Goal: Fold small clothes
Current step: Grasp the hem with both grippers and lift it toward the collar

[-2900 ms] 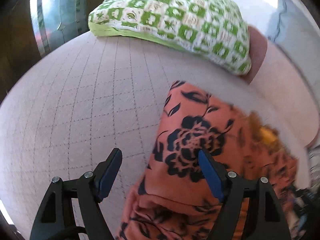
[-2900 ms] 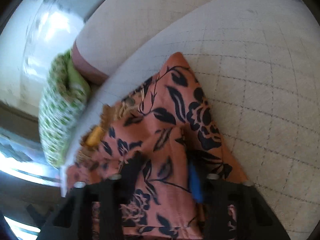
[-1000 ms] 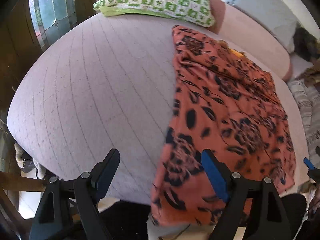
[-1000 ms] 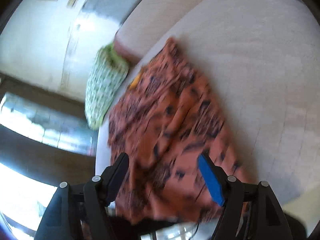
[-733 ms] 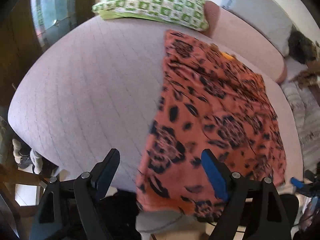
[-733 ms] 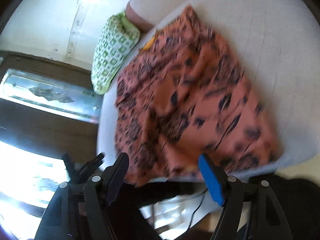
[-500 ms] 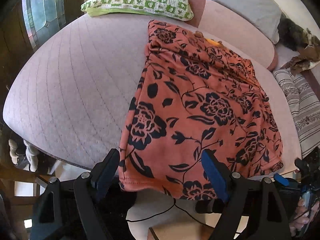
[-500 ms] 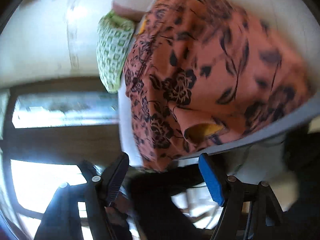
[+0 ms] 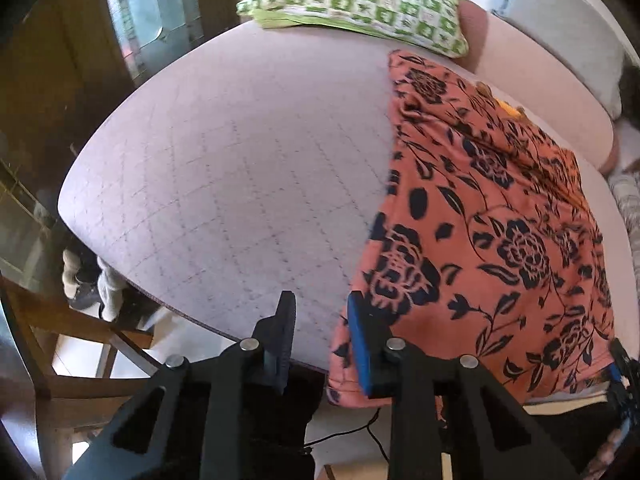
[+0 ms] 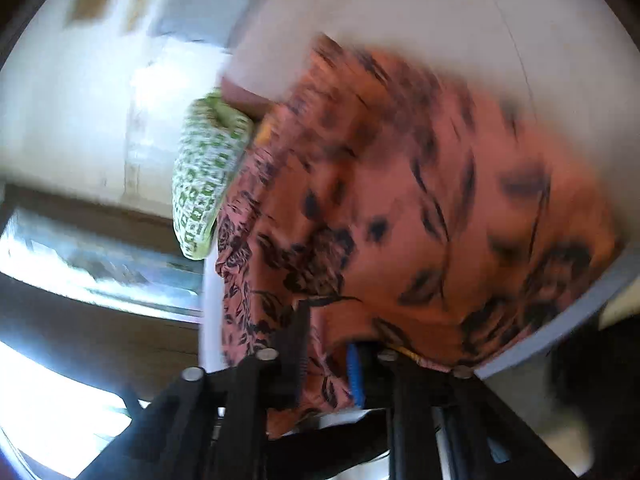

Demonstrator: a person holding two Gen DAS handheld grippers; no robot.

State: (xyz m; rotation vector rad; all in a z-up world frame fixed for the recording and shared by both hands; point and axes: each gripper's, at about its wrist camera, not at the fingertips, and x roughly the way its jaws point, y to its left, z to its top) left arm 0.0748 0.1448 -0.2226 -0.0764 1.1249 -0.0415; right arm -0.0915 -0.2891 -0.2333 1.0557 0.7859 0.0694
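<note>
An orange garment with a dark floral print (image 9: pixel 496 216) lies spread flat on the pale quilted bed (image 9: pixel 240 168), its near hem hanging over the front edge. My left gripper (image 9: pixel 320 340) sits at the garment's near left corner, jaws narrowed, with no cloth clearly between them. In the blurred right wrist view the garment (image 10: pixel 400 208) fills the frame, and my right gripper (image 10: pixel 326 356) has closed on a fold of its near hem.
A green-and-white checked pillow (image 9: pixel 352 0) lies at the head of the bed, also in the right wrist view (image 10: pixel 204 184). A pink bolster (image 9: pixel 544 92) and a grey pillow (image 9: pixel 568 40) lie behind the garment. A wooden chair frame (image 9: pixel 60 344) stands below left.
Both grippers pulled back to the bed's front edge as the garment was drawn out flat. Both then narrowed from wide open; the right one closed on the near hem.
</note>
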